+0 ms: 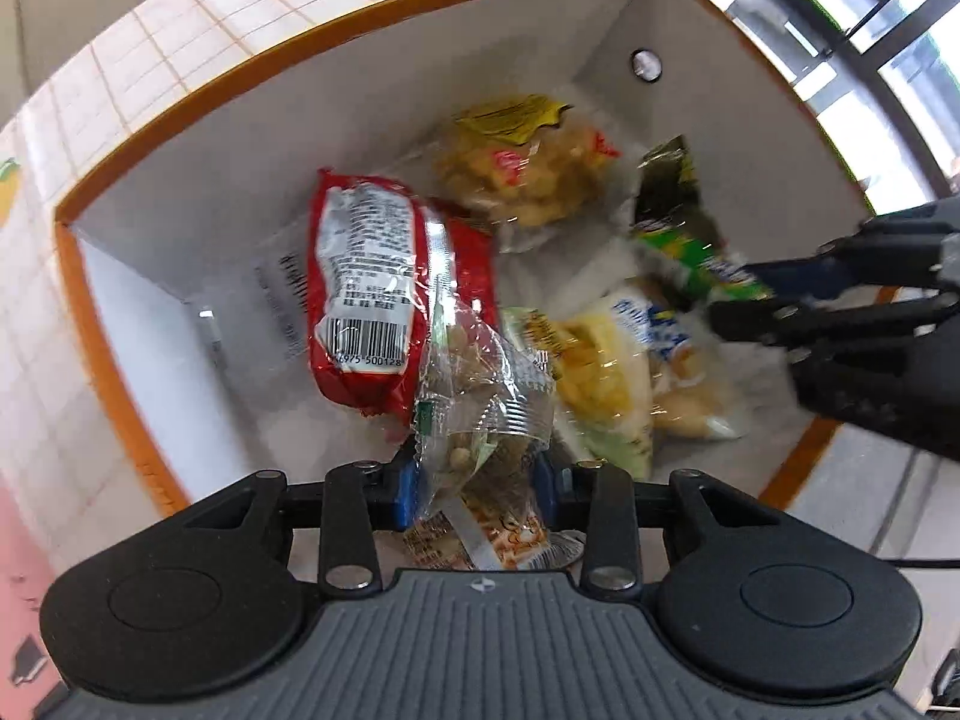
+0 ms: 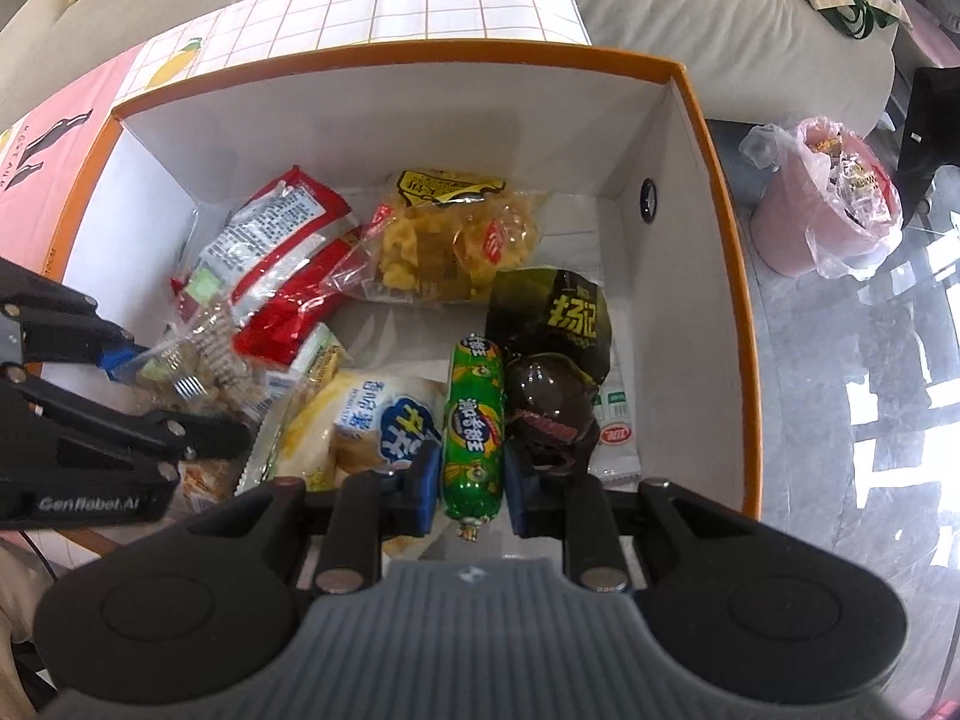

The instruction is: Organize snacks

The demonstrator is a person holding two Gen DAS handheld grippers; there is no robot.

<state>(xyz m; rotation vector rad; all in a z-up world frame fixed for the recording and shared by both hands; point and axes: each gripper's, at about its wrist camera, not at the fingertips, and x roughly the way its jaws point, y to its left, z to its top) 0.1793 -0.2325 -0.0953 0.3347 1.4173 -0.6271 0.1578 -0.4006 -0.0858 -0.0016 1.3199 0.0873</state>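
Observation:
An orange-rimmed white box (image 1: 240,90) (image 2: 420,54) holds several snack packets. My left gripper (image 1: 477,477) (image 2: 174,396) points down into the box's near left part and is shut on a clear packet of nuts (image 1: 480,396) (image 2: 198,360). My right gripper (image 2: 471,480) (image 1: 750,300) is shut on a green sausage stick (image 2: 474,420) (image 1: 696,252), which hangs just above the other packets. Under them lie a red packet (image 1: 372,288) (image 2: 282,258), a yellow crisp bag (image 1: 522,174) (image 2: 444,240), a white-and-yellow packet (image 1: 630,360) (image 2: 372,420) and a black packet (image 2: 558,312).
The box stands on a checked lemon-print cloth (image 2: 420,0) (image 1: 150,60). A dark round wrapped snack (image 2: 546,414) and a white sachet (image 2: 618,438) lie by the box's right wall. A pink bin with a plastic liner (image 2: 834,204) stands right of the box. A grey sofa (image 2: 690,6) lies behind.

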